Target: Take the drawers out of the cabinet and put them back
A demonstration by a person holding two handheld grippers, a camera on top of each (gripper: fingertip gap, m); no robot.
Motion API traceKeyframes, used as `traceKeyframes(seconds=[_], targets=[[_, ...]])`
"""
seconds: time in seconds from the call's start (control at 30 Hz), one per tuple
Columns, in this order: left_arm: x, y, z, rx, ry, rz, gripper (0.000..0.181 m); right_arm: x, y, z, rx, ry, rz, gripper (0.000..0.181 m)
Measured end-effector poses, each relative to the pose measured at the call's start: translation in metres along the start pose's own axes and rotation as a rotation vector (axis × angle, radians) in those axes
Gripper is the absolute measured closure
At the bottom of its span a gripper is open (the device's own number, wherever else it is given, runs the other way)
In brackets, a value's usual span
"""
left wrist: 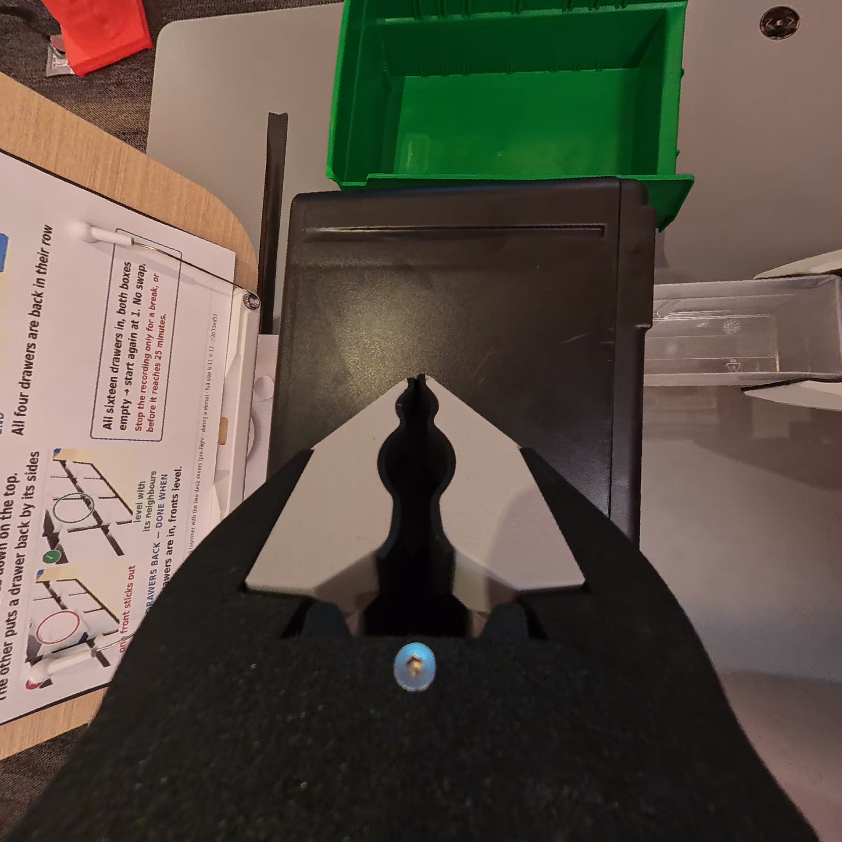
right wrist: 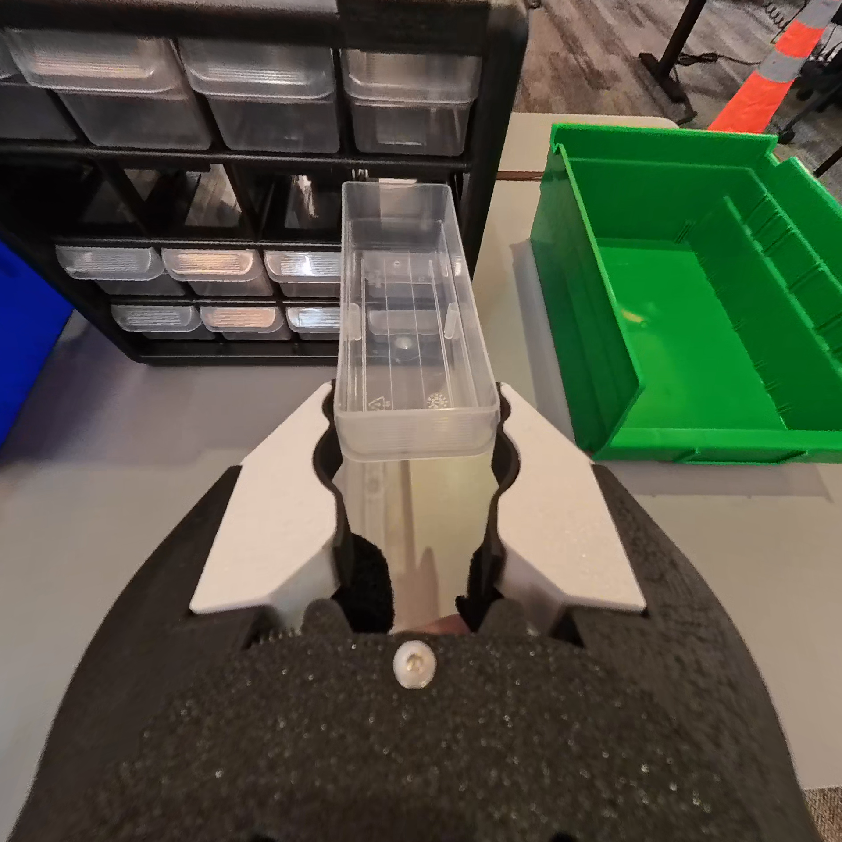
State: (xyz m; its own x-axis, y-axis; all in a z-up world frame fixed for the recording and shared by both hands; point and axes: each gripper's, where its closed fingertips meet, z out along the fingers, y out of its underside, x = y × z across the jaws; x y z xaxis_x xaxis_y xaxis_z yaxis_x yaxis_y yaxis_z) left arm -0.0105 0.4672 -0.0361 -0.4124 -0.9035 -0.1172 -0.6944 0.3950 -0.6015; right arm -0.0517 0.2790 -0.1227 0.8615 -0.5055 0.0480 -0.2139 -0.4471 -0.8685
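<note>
The black cabinet fills the middle of the left wrist view, seen from above. My left gripper is shut and empty over its top; I cannot tell if it touches. In the right wrist view the cabinet shows its front, with clear drawers in the top row and the two bottom rows. The second row's slots are empty. My right gripper is shut on a clear empty drawer, gripping its sides near the handle end. The drawer's far end is at the mouth of the second row's rightmost slot. The drawer also shows in the left wrist view.
An empty green bin stands on the grey table right of the cabinet and also shows behind it in the left wrist view. A blue bin is at the left. An instruction sheet lies on a wooden board. An orange cone stands on the floor.
</note>
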Motion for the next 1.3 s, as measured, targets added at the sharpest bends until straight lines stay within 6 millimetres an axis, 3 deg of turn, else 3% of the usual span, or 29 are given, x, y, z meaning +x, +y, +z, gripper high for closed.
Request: traceKeyframes(seconds=[0.53, 1.07, 1.17, 1.3], targets=[[0.0, 0.0, 0.0, 0.001, 0.003, -0.006, 0.181, 0.003, -0.017, 0.01, 0.027, 0.012, -0.009, 0.116], [0.0, 0.0, 0.0, 0.0, 0.01, -0.02, 0.181, -0.002, -0.038, 0.062, 0.119, 0.048, -0.04, 0.115], [0.0, 0.0, 0.0, 0.003, 0.02, -0.028, 0.181, -0.003, -0.041, 0.057, 0.155, 0.027, -0.037, 0.112], [0.0, 0.0, 0.0, 0.011, 0.034, -0.041, 0.181, -0.013, -0.041, 0.029, 0.246, -0.056, -0.032, 0.107]])
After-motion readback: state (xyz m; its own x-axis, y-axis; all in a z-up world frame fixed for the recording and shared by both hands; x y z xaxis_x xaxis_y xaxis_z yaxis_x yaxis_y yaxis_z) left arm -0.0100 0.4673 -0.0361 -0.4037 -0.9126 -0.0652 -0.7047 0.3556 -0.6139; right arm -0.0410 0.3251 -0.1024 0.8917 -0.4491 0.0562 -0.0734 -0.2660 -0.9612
